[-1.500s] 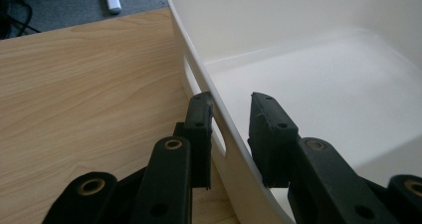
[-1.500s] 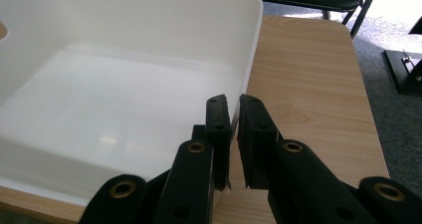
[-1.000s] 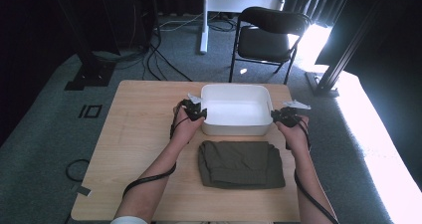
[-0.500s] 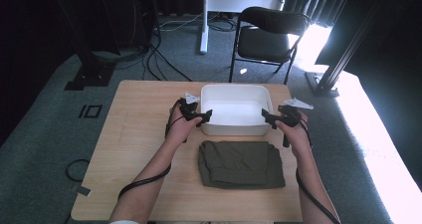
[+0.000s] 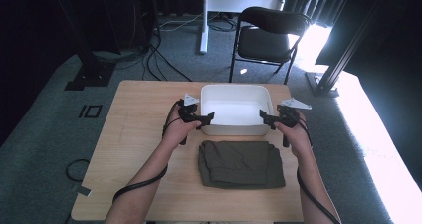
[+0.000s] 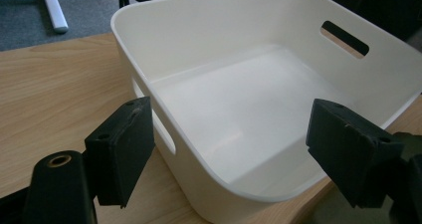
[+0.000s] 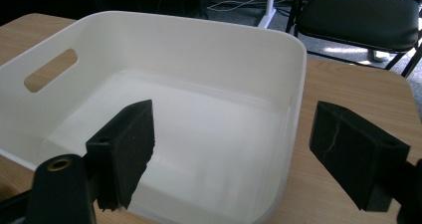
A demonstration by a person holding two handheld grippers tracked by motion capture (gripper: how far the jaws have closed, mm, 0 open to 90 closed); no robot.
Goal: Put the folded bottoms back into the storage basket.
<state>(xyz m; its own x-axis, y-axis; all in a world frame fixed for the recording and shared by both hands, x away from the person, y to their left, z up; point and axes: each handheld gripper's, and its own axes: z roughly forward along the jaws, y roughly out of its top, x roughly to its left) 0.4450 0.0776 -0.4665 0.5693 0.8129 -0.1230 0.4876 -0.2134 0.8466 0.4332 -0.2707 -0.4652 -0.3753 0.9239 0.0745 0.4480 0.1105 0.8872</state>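
White plastic tub [image 5: 236,110] on a wooden table [image 5: 134,134], empty, a slot handle cut in each end wall. Left gripper [image 5: 208,117] sits at the tub's left end, right gripper [image 5: 263,116] at its right end, tips pointing inward at each other across the tub.

Left gripper view: jaws have just been opening and now stand wide. The tub's near corner and rim lie in the gap between the fingers [image 6: 122,154]; pads clear of the plastic. One pad is outside the wall by the near slot, the other over the tub's front edge.

Right gripper view: jaws have also just been opening, wide apart now. One finger [image 7: 124,152] hangs over the tub's inside, the other outside over bare table; the end wall runs between them, untouched.

Folded olive cloth [image 5: 241,163] lies on the table just in front of the tub, nearer the person than both sets of fingers. Neither gripper touches it.
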